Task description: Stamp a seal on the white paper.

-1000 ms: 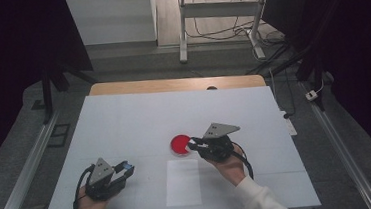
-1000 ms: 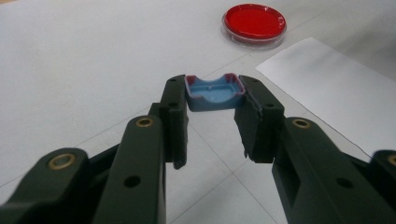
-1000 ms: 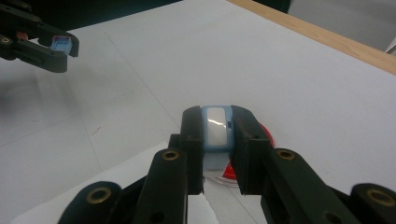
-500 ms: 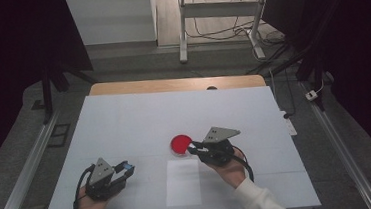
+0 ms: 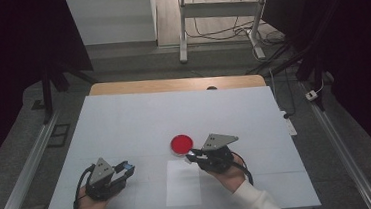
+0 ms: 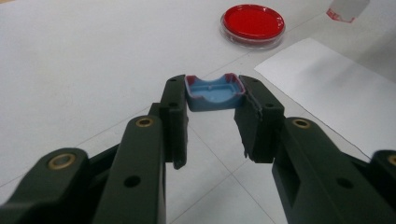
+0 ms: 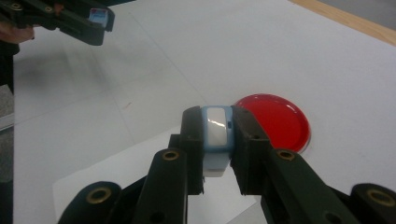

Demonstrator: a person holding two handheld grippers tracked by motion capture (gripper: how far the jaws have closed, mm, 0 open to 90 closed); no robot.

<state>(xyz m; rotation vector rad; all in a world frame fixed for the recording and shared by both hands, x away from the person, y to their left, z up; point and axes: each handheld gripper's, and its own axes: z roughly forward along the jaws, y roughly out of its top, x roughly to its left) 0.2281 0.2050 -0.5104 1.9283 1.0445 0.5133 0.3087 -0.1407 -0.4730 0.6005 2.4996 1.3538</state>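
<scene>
A white table [image 5: 125,124] with a red dish [image 5: 182,144] and a paper sheet [image 5: 182,182] lying just beside it

1. A white desk [image 5: 124,119] with a wooden far edge.
2. Grey floor [image 5: 135,63] beyond, dark at both sides.
3. A metal frame [image 5: 183,29] stands behind, with cables [image 5: 217,29] at its foot.

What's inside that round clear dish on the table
The dish holds a flat, even red layer across its whole floor; nothing else shows on it. What lies under the red cannot be seen. It stands on the white table.
</scene>
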